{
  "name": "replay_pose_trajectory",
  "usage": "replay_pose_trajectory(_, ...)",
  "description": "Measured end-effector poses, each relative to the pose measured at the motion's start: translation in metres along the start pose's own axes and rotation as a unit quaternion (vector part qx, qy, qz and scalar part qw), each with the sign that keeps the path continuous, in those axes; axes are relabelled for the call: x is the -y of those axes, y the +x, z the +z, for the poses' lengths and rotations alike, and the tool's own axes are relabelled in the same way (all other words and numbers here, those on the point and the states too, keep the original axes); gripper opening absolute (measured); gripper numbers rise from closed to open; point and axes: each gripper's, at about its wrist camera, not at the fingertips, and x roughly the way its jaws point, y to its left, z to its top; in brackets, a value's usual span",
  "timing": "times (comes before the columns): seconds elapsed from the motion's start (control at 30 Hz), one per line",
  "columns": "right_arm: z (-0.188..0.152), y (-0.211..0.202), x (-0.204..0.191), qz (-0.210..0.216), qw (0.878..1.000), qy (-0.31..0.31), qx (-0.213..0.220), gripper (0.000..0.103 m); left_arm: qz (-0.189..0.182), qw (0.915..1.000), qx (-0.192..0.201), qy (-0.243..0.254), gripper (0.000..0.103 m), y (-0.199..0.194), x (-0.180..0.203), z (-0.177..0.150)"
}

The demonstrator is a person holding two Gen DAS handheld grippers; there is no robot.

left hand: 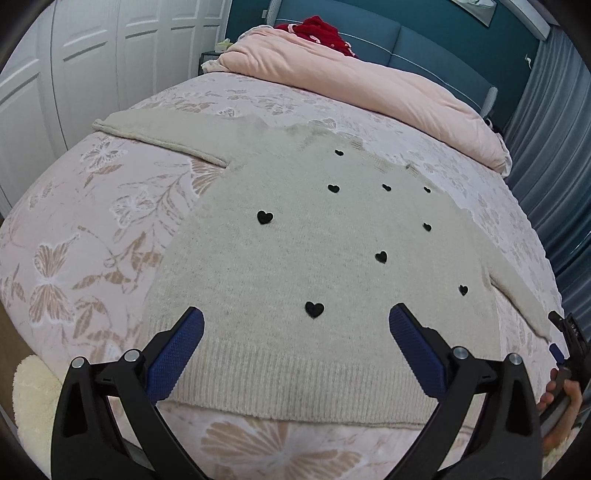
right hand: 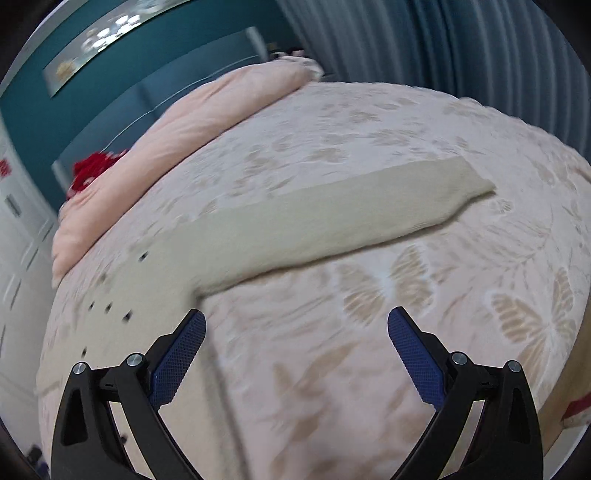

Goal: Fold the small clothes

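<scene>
Your left gripper (left hand: 295, 325) has its jaws spread wide, empty, above the hem of the beige sweater (left hand: 295, 258). Your right gripper (right hand: 295, 328) is likewise spread and empty, beside the sweater's right sleeve (right hand: 332, 218). The sweater lies flat on the floral bedspread (left hand: 92, 240), with the pink duvet (left hand: 369, 85) beyond its collar.

One sweater (left hand: 280, 266), nine black hearts (left hand: 314, 308) — one pink duvet (left hand: 354, 85), one red garment (left hand: 317, 31).
</scene>
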Motion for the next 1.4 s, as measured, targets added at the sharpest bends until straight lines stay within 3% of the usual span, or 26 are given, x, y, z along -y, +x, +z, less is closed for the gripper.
replay_pose_trajectory(0.13, 0.053, 0.056, 0.079, -0.052, 0.992, 0.116, -0.023, 0.089, 0.000, 0.9999, -0.011, 0.009, 0.098, 0.015, 0.002, 0.004)
replay_pose_trajectory(0.3, 0.084, 0.100, 0.120, -0.064, 0.981, 0.180, -0.030, 0.083, 0.003, 0.9996, -0.024, 0.012, 0.098, 0.033, 0.004, 0.009)
replay_pose_trajectory(0.33, 0.088, 0.103, 0.122, -0.069, 0.979, 0.189, -0.022, 0.071, 0.003, 0.9997, -0.024, 0.008, 0.098, 0.035, 0.003, 0.011)
replay_pose_trajectory(0.4, 0.095, 0.110, 0.117, -0.067, 0.979, 0.193, -0.021, 0.018, 0.000, 0.9997, -0.026, 0.001, 0.098, 0.040, 0.002, 0.015)
replay_pose_trajectory(0.43, 0.101, 0.114, 0.111, -0.057, 0.979, 0.192, -0.032, 0.013, -0.002, 0.9996, -0.028, -0.004, 0.098, 0.041, 0.001, 0.017)
replay_pose_trajectory(0.57, 0.127, 0.085, 0.016, 0.045, 0.995, 0.087, 0.027, 0.012, -0.019, 0.9992, -0.026, -0.022, 0.098, 0.045, -0.004, 0.026)
replay_pose_trajectory(0.63, 0.133, 0.066, -0.058, 0.126, 0.991, 0.020, 0.036, 0.012, -0.031, 0.9989, -0.019, -0.028, 0.098, 0.046, -0.005, 0.032)
replay_pose_trajectory(0.73, 0.118, 0.043, -0.179, 0.245, 0.966, -0.075, 0.026, 0.012, -0.051, 0.9977, -0.007, -0.043, 0.098, 0.044, -0.008, 0.043)
replay_pose_trajectory(0.83, 0.068, 0.040, -0.292, 0.342, 0.926, -0.154, -0.031, 0.018, -0.075, 0.9951, 0.008, -0.065, 0.098, 0.041, -0.012, 0.055)
replay_pose_trajectory(0.87, 0.044, 0.044, -0.323, 0.361, 0.914, -0.178, -0.052, 0.020, -0.083, 0.9940, 0.013, -0.071, 0.098, 0.040, -0.015, 0.060)
replay_pose_trajectory(0.93, -0.003, 0.053, -0.366, 0.360, 0.902, -0.227, -0.073, 0.029, -0.097, 0.9917, 0.017, -0.083, 0.098, 0.043, -0.019, 0.070)
replay_pose_trajectory(1.0, -0.038, 0.063, -0.378, 0.345, 0.900, -0.250, -0.087, 0.030, -0.109, 0.9893, 0.014, -0.095, 0.098, 0.051, -0.024, 0.083)
replay_pose_trajectory(1.07, -0.055, 0.071, -0.362, 0.336, 0.907, -0.231, -0.103, 0.033, -0.129, 0.9859, 0.007, -0.106, 0.098, 0.066, -0.029, 0.098)
replay_pose_trajectory(1.2, -0.072, 0.076, -0.287, 0.287, 0.937, -0.160, -0.116, 0.047, -0.162, 0.9792, -0.016, -0.121, 0.098, 0.116, -0.030, 0.128)
replay_pose_trajectory(1.27, -0.071, 0.084, -0.249, 0.246, 0.952, -0.134, -0.121, 0.049, -0.159, 0.9771, -0.041, -0.135, 0.098, 0.152, -0.028, 0.141)
replay_pose_trajectory(1.4, -0.063, 0.107, -0.196, 0.206, 0.965, -0.071, -0.143, 0.055, -0.162, 0.9633, -0.089, -0.194, 0.097, 0.215, -0.024, 0.154)
